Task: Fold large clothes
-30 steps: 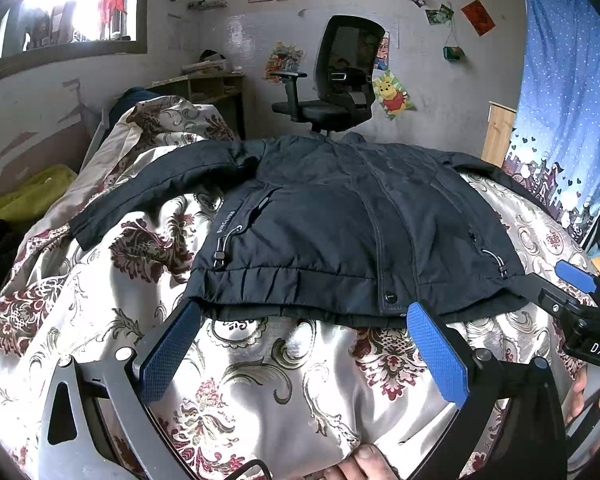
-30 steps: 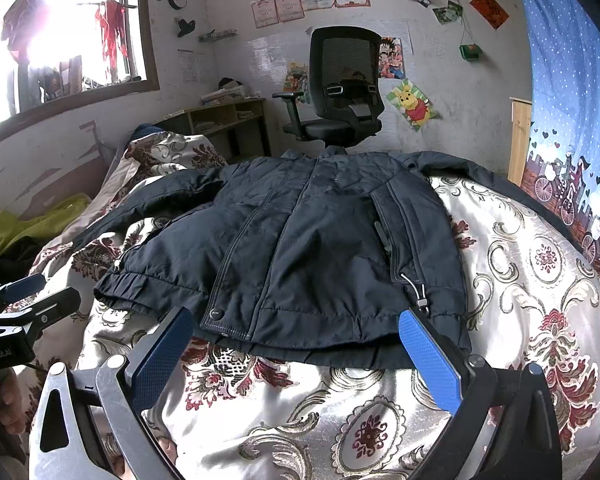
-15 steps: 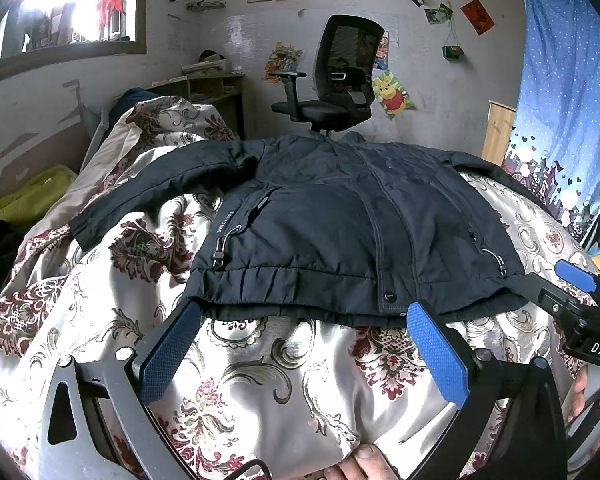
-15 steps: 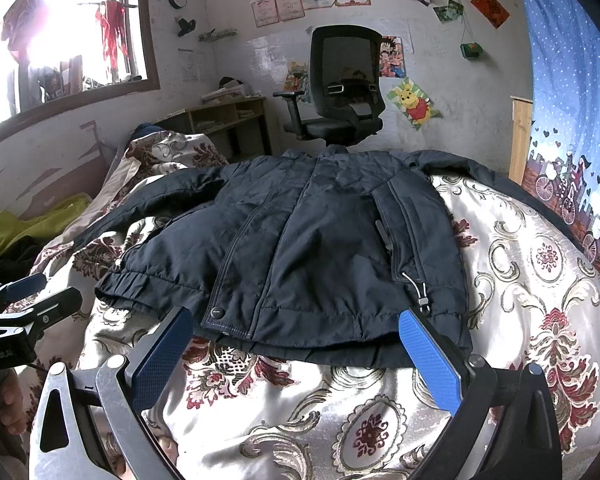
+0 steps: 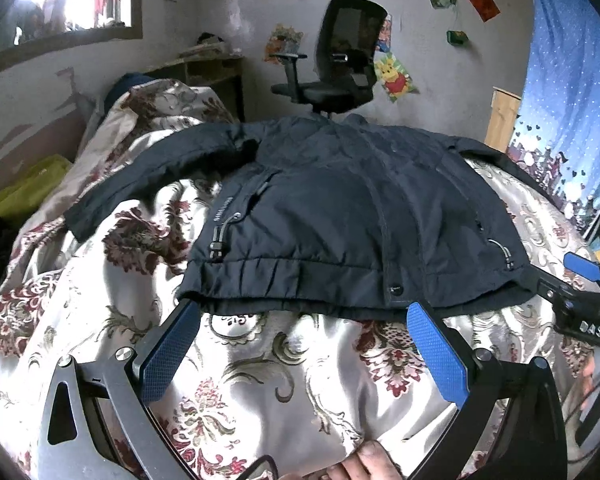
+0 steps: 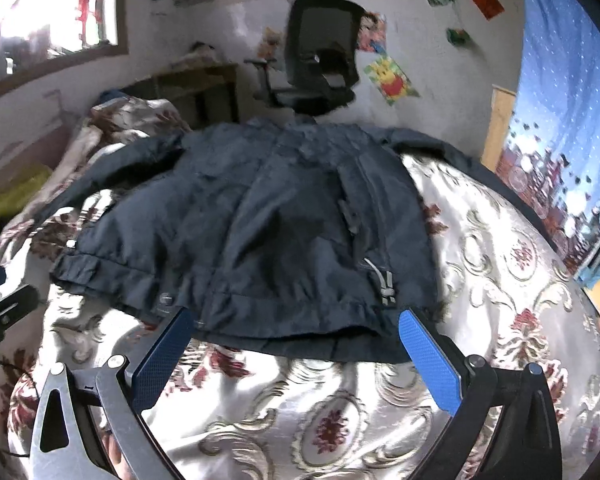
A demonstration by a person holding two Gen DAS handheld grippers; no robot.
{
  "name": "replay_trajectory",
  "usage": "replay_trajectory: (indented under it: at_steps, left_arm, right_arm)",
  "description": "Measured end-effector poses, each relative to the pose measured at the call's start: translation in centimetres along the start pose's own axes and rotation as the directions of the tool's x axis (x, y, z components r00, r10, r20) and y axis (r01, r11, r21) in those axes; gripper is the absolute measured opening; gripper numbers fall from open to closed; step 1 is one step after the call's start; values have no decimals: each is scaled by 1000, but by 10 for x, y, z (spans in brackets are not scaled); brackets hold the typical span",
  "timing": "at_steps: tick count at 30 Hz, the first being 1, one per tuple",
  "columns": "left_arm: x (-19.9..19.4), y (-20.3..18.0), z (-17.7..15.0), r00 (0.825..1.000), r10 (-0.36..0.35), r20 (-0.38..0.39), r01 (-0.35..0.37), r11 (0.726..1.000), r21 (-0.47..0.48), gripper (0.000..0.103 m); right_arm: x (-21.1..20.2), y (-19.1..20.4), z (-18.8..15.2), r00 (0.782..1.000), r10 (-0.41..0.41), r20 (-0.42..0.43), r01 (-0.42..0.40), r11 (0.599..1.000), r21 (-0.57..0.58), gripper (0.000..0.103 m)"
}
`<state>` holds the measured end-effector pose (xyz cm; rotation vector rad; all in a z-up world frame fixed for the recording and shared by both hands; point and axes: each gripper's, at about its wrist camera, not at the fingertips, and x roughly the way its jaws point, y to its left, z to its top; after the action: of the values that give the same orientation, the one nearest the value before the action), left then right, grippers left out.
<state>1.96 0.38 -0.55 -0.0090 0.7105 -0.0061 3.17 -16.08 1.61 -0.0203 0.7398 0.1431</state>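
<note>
At 9 o'clock in the left wrist view we see a yellow-green cloth (image 5: 24,188) beside the bed (image 5: 296,396), which is covered by a satin spread with a red and gold floral pattern. The dark jacket (image 5: 340,224) lies flat on that spread, front side up, collar toward 12 o'clock and hem toward 6 o'clock. Its left sleeve (image 5: 148,176) extends toward 9 o'clock, resting on the spread. A snap button (image 5: 396,289) sits on the hem band near the front placket. The left tool (image 5: 304,340) is spread wide and holds nothing; its blue pads sit just short of the hem, one at each side of the hem's middle section. At 3 o'clock in this view, the right tool (image 5: 580,296) appears at the jacket's far hem corner. In the right wrist view, which is motion-blurred, the right tool (image 6: 296,344) is likewise wide apart and empty, with the jacket hem directly ahead of its pads. Beyond the collar, at 12 o'clock, stands a black office chair (image 5: 340,60) against the wall. At 3 o'clock hangs a blue curtain (image 5: 572,100).
</note>
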Motion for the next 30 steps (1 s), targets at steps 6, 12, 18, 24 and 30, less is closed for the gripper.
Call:
replay_trajectory:
  at_steps: [6,12,18,24,30]
  left_arm:
    - [0,4,35,998,-35,-45,36,999,17,102]
    - [8,-5,88,996,-30,-85,35,997,63,102]
    - [34,-23,133,995,-27,-100,37,995,95,102]
    - [78,-45,168,998,-12,-67,22,988,152,102]
    - [134,-61,203,978,-124,-168,143,984,103,102]
  right_arm:
    - [8,-16,24,999,-38,-12,38,999,6,103]
    - [21,-42,53,998,-61,-14,61,998,23,103]
    - [42,-73,79,997,-74,-28,75,996,46,103]
    - [63,-116,101,1000,-1,-17,4,985,171,103]
    - [74,-173,123,999,-50,22,38,928,370,103]
